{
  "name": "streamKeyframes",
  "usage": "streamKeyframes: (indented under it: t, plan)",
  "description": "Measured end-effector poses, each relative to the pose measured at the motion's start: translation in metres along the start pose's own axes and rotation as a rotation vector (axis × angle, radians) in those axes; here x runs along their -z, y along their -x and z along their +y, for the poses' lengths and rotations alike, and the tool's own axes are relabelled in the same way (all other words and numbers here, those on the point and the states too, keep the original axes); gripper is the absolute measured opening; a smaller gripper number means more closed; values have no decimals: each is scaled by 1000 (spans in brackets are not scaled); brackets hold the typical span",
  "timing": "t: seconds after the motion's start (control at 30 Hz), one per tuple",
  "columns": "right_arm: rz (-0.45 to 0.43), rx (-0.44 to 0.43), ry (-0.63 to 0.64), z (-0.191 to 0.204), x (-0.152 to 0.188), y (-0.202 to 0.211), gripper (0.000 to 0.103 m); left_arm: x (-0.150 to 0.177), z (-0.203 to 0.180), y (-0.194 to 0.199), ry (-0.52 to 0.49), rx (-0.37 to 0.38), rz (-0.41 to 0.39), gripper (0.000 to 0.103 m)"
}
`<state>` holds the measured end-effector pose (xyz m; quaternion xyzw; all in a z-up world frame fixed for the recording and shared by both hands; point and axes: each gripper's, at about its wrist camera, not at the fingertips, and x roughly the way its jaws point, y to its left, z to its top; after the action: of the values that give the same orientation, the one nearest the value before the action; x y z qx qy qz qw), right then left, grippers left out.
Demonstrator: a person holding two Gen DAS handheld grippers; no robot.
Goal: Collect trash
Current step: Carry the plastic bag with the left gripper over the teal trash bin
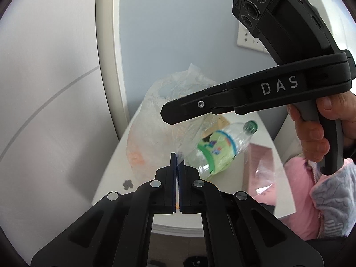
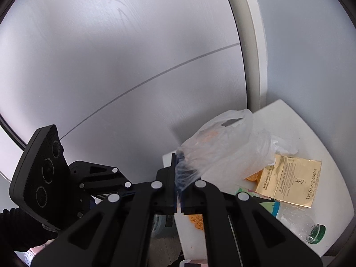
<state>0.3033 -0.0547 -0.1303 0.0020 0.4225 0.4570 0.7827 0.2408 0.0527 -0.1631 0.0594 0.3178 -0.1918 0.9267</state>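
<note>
Two tools were closed on the same thin plastic bag [image 2: 224, 146]. The left tool [image 1: 177, 162] had its blue pads pressed together with a fold of the bag's film pinched at their tips, as its own wrist view showed. The right tool [image 2: 178, 173] was likewise fully closed, a bunched edge of the clear film caught between its pads. In the left wrist view the right tool's black body crossed the upper right, held by a hand [image 1: 316, 138] in a pink and grey sleeve [image 1: 329, 200].

Spreading away from both tools, the bag stood crumpled on the white desk [image 2: 311, 129], with orange scraps showing faintly through it. Just beside the bag lay a clear plastic bottle [image 1: 220, 149] on its side, with a green label and a green cap. A flat gold packet [image 2: 291, 180] rested next to the bag, overlapping the bottle in the right wrist view. A pink box [image 1: 260, 164] lay near the bottle toward the desk's edge. More orange crumbs [image 2: 197, 221] sat on the desk under the right tool. Behind the desk rose a pale grey wall and a white frame.
</note>
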Motion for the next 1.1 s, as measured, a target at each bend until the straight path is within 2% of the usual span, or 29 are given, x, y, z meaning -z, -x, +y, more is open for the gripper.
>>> streamKeyframes:
  t: [0.3, 0.57, 0.77, 1.1]
  plan:
    - [-61, -20, 57, 48, 5, 49, 4, -18, -19, 59, -37, -49, -51, 0]
    - [-76, -57, 100, 96, 23, 73, 4, 1, -39, 115, -28, -105, -71, 0]
    - [-60, -102, 138, 130, 36, 65, 4, 27, -41, 150, -2, -152, -59, 0]
    - [1, -187, 200, 177, 51, 22, 4, 79, -30, 196, 83, -237, -21, 0]
